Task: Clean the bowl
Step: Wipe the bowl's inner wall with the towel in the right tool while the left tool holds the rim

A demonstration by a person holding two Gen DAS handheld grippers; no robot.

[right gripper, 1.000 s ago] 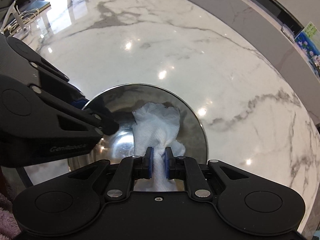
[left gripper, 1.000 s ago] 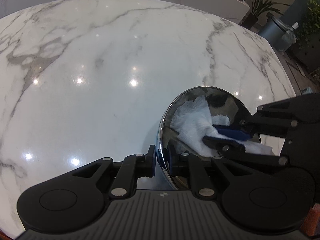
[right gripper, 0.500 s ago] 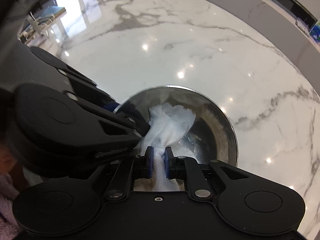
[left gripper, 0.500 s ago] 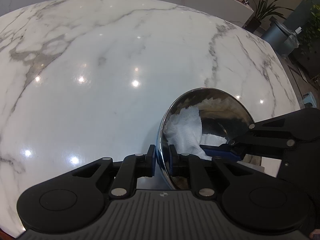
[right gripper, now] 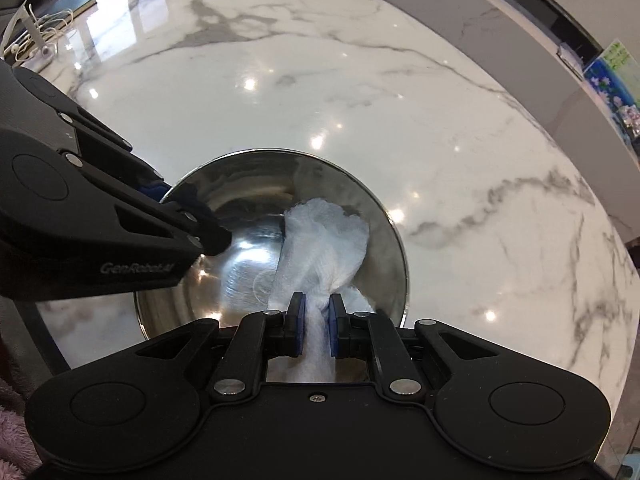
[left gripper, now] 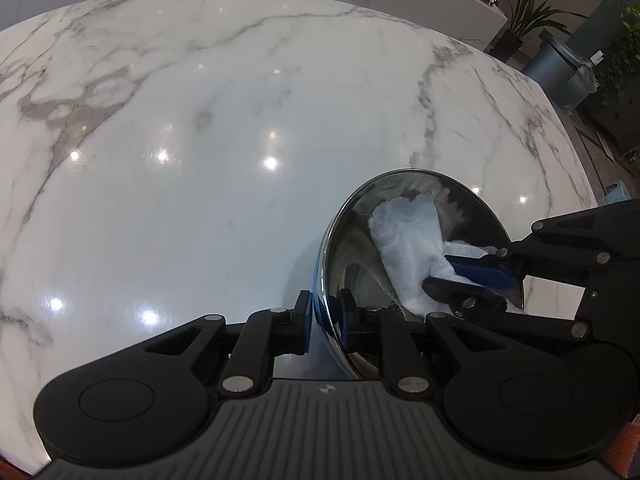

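A shiny steel bowl [left gripper: 348,248] sits on the white marble table, also in the right wrist view [right gripper: 240,200]. My left gripper [left gripper: 324,320] is shut on the bowl's near rim, one finger inside and one outside; it shows at the left of the right wrist view [right gripper: 192,216]. My right gripper [right gripper: 316,320] is shut on a white cloth [right gripper: 324,240] that lies against the bowl's inner right wall. In the left wrist view the cloth [left gripper: 408,240] is inside the bowl, with the right gripper [left gripper: 464,276] holding it.
The marble table [left gripper: 200,160] spreads wide around the bowl. A planter and grey bin [left gripper: 560,68] stand beyond its far right edge. Cables [right gripper: 40,36] lie at the far left in the right wrist view.
The cloth has swept across the inside of the bowl, from the left wall toward the right wall. The left gripper has kept its hold on the rim.
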